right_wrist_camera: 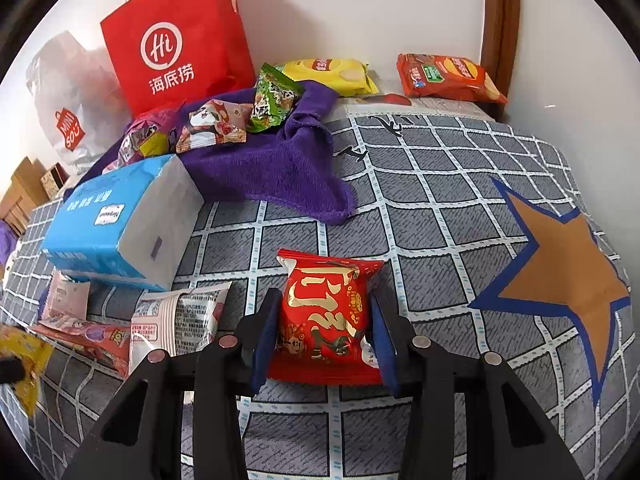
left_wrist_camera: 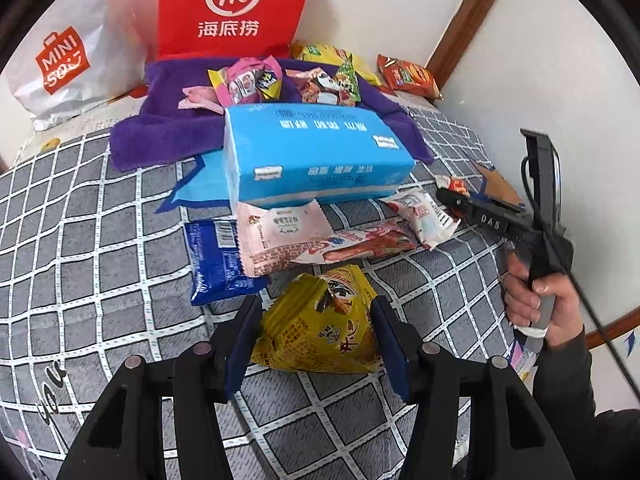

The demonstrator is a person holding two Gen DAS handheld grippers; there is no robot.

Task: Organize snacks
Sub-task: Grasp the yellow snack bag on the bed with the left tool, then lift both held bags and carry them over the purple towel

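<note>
My left gripper (left_wrist_camera: 316, 320) has its blue pads against both sides of a yellow snack bag (left_wrist_camera: 320, 324) on the checked bed cover. My right gripper (right_wrist_camera: 325, 320) is closed on a red snack packet (right_wrist_camera: 326, 320) with gold lettering, resting on the cover; the right gripper also shows in the left wrist view (left_wrist_camera: 452, 194), held by a hand at the right. Several snacks lie on a purple towel (right_wrist_camera: 256, 168), among them a green packet (right_wrist_camera: 274, 100) and a panda packet (right_wrist_camera: 212, 124).
A blue tissue pack (left_wrist_camera: 316, 152) lies mid-bed, with pink (left_wrist_camera: 280, 240), blue (left_wrist_camera: 218, 260) and white (left_wrist_camera: 424, 216) packets in front. A red Hi bag (left_wrist_camera: 232, 4) and white Miniso bag (left_wrist_camera: 68, 52) stand at the wall. Yellow (right_wrist_camera: 332, 74) and orange (right_wrist_camera: 444, 76) chip bags lie behind.
</note>
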